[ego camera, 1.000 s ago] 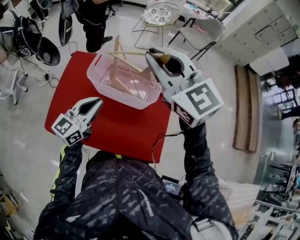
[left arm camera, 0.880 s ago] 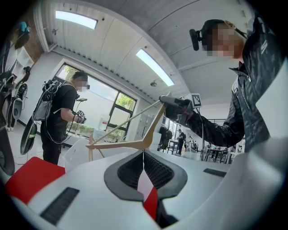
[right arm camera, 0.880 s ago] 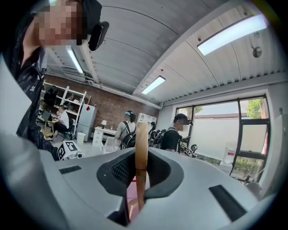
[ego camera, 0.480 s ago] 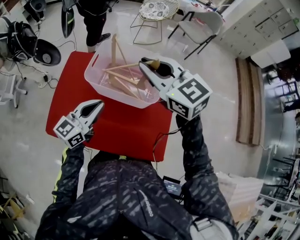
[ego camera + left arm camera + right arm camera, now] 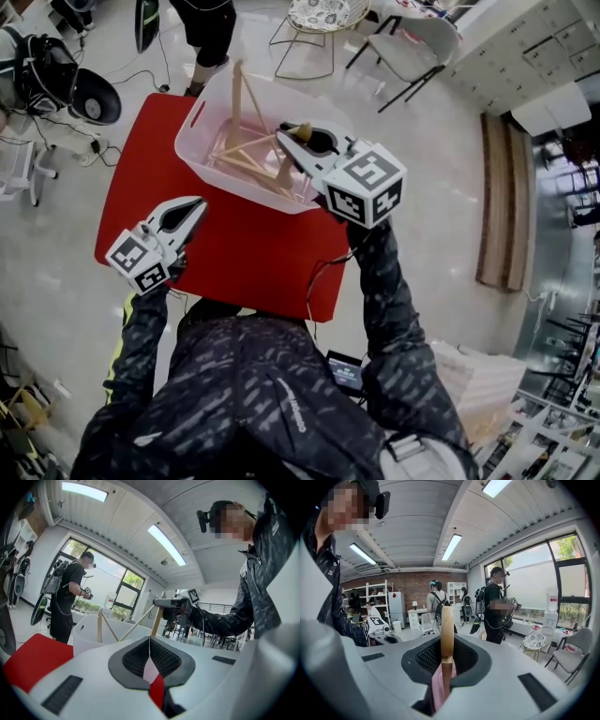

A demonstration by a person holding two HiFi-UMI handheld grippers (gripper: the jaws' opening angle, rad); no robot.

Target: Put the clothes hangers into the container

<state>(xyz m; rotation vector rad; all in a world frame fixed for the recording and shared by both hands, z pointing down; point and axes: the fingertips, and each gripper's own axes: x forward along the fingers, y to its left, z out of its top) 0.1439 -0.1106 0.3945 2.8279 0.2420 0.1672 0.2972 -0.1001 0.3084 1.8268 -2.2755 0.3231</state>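
While the right gripper [image 5: 292, 141] clamped a hanger [image 5: 248, 147] over the bin [image 5: 208, 174], the left gripper [image 5: 190, 211] sat closed and empty; lowering and releasing the hanger seemingly came next.

No readable text, jacket print [image 5: 292, 409] too blurred to read
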